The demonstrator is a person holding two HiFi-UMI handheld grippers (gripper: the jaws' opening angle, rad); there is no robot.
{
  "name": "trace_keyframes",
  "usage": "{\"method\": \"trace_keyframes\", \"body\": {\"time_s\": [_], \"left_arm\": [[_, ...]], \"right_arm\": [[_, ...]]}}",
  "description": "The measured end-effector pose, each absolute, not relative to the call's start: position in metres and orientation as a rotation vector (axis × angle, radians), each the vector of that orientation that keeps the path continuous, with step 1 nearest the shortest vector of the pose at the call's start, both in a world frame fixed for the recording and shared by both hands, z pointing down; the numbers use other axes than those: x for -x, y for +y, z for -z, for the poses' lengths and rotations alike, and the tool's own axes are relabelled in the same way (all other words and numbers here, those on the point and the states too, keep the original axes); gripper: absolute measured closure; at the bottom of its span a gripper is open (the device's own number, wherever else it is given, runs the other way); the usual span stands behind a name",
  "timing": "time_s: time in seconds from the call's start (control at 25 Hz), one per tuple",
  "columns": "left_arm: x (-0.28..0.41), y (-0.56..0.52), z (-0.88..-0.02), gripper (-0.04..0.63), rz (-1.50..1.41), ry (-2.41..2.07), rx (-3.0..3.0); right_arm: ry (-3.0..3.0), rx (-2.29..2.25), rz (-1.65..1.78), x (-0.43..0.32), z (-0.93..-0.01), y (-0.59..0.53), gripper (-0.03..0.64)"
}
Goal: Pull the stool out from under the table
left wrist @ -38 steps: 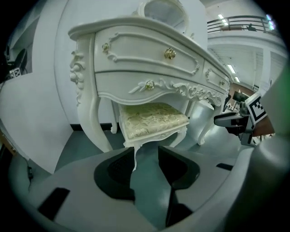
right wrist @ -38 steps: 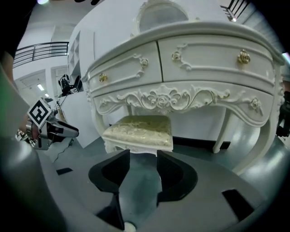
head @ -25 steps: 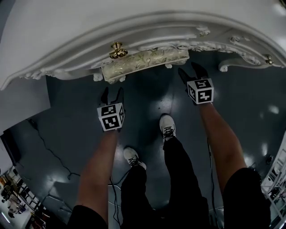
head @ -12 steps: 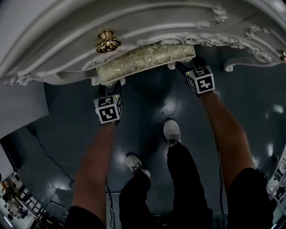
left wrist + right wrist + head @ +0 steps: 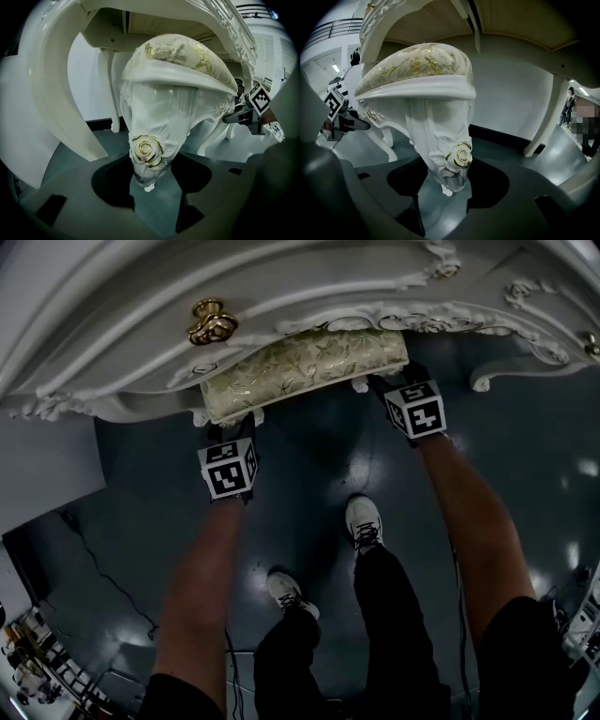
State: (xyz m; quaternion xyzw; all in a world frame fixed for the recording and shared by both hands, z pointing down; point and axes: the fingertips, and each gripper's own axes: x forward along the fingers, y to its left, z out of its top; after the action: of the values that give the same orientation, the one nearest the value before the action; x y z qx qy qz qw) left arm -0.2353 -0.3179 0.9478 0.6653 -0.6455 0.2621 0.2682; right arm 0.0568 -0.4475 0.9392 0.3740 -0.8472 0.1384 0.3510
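Two carved white legs of the stool (image 5: 305, 367) stood between the jaws, one leg to each gripper. The left gripper (image 5: 230, 430) was clamped on the rose-carved leg (image 5: 147, 140) at the cushion's left end, and the right gripper (image 5: 394, 382) on the matching leg (image 5: 450, 154) at the right end. The stool's gold floral cushion sat mostly tucked beneath the ornate white dressing table (image 5: 281, 296), just below its brass knob (image 5: 211, 322). Dark glossy floor (image 5: 309, 456) lay beneath, with the person's white shoes (image 5: 364, 521) nearer the camera than the grippers.

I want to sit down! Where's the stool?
Head view, top centre: the stool is tucked partly under the white table, between the left gripper and right gripper.
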Motion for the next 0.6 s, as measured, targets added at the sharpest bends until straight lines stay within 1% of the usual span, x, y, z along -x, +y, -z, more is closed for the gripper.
{"method": "trace_keyframes", "body": {"time_s": [0.6], "left_arm": [[0.225,-0.261,-0.949,0.347,-0.767,-1.701,-1.808]], "right_arm": [[-2.140,-0.988,-0.380,-0.075,-0.942,-0.379,0.337]]}}
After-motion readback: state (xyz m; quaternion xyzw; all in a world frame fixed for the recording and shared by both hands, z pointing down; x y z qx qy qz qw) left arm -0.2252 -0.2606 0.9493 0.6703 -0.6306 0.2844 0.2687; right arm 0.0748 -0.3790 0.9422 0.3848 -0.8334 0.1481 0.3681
